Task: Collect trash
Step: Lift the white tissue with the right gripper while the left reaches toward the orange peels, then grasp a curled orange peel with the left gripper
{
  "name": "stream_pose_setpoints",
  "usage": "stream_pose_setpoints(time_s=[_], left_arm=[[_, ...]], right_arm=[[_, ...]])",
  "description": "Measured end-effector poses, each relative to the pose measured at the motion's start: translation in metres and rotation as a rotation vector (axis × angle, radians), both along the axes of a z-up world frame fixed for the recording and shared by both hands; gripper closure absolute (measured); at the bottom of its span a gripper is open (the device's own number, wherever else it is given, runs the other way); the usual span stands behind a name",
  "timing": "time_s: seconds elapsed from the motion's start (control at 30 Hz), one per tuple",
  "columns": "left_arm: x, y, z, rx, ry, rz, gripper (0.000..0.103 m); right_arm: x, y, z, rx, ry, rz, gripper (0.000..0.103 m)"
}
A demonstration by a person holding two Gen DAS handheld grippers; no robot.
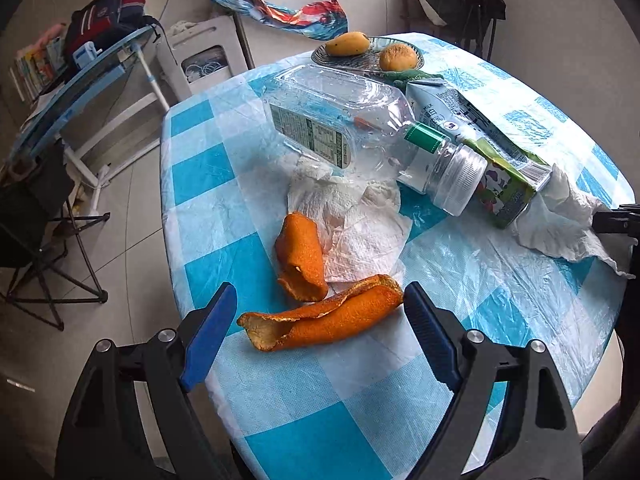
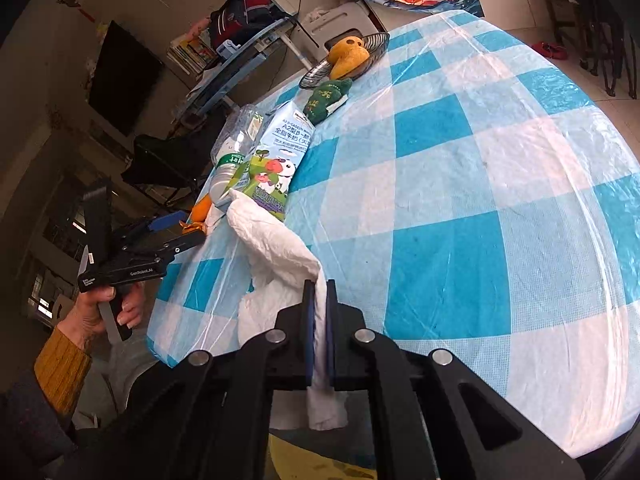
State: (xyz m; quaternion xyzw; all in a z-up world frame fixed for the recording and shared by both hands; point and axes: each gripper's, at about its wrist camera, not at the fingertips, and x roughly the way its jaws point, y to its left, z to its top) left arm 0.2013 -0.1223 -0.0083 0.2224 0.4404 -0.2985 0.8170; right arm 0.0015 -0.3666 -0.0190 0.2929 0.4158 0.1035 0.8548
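Two claws: left claw (image 1: 320, 312) gaping, empty; right claw (image 2: 319, 296) clenched on tissue (image 2: 280, 248).
Peel (image 1: 320, 322): between the left claw's fingers.
Long axis: across the gap, finger to finger.
Nearer: left.

I am looking past the checked counter (image 1: 208, 208) at a pale tiled floor (image 1: 132, 184), a black folding chair (image 1: 36, 216) and a dark screen (image 2: 120, 80).

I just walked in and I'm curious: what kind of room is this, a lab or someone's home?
Most likely a lived-in home, perhaps a dining corner. A round table wears a blue checked cloth, a plate of fruit sits at its far edge, and a school backpack and stacked books crowd a side table.
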Motion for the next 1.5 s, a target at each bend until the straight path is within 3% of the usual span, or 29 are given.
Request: stream_pose_setpoints(time_s=[0.17, 0.27, 0.33, 0.43, 0.73, 0.9, 0.97, 1.07, 1.2, 1.27, 1.33, 1.43, 1.5], left_arm=[[-0.012, 0.005, -0.003, -0.025, 0.084, 0.013, 0.026], [-0.029, 0.006, -0.001, -0.037, 0.120, -0.003, 0.028], [-0.043, 0.005, -0.001, -0.027, 0.126, -0.014, 0.028], [-0.061, -0.001, -0.001, 0.023, 0.076, -0.046, 0.028], [-0.057, -0.009, 0.003, 0.047, 0.061, -0.077, 0.031], [-0.042, -0.005, 0.004, 0.002, 0.106, -0.040, 0.057], [-0.043, -0.006, 0.005, 0.007, 0.110, -0.038, 0.073], [-0.050, -0.008, 0.006, 0.015, 0.112, -0.045, 0.083], [-0.059, -0.013, 0.007, 0.057, 0.075, -0.056, 0.082], [-0.057, -0.015, 0.007, 0.076, 0.054, -0.032, 0.060], [-0.053, -0.016, 0.010, 0.055, 0.037, 0.009, 0.048], [-0.049, -0.020, 0.007, 0.030, 0.040, 0.051, 0.048], [-0.051, -0.021, 0.004, -0.006, 0.051, 0.062, 0.063]], right_arm=[[0.000, 0.001, 0.001, -0.025, -0.003, 0.003, 0.096], [-0.001, 0.003, 0.005, -0.032, -0.026, 0.005, 0.071], [-0.005, 0.005, 0.011, -0.049, -0.057, -0.004, 0.048], [-0.007, 0.012, 0.016, -0.087, -0.083, 0.012, 0.045], [-0.001, 0.041, 0.014, -0.250, -0.088, 0.097, 0.043], [-0.002, 0.051, 0.013, -0.346, -0.102, 0.117, 0.042], [-0.002, 0.057, 0.013, -0.392, -0.106, 0.126, 0.042], [-0.003, 0.065, 0.012, -0.457, -0.110, 0.140, 0.042], [-0.003, 0.070, 0.011, -0.500, -0.116, 0.155, 0.044], [-0.003, 0.070, 0.010, -0.509, -0.117, 0.154, 0.044], [-0.003, 0.070, 0.010, -0.507, -0.117, 0.151, 0.045], [-0.003, 0.071, 0.010, -0.517, -0.118, 0.147, 0.050], [-0.004, 0.071, 0.011, -0.521, -0.118, 0.141, 0.059]])
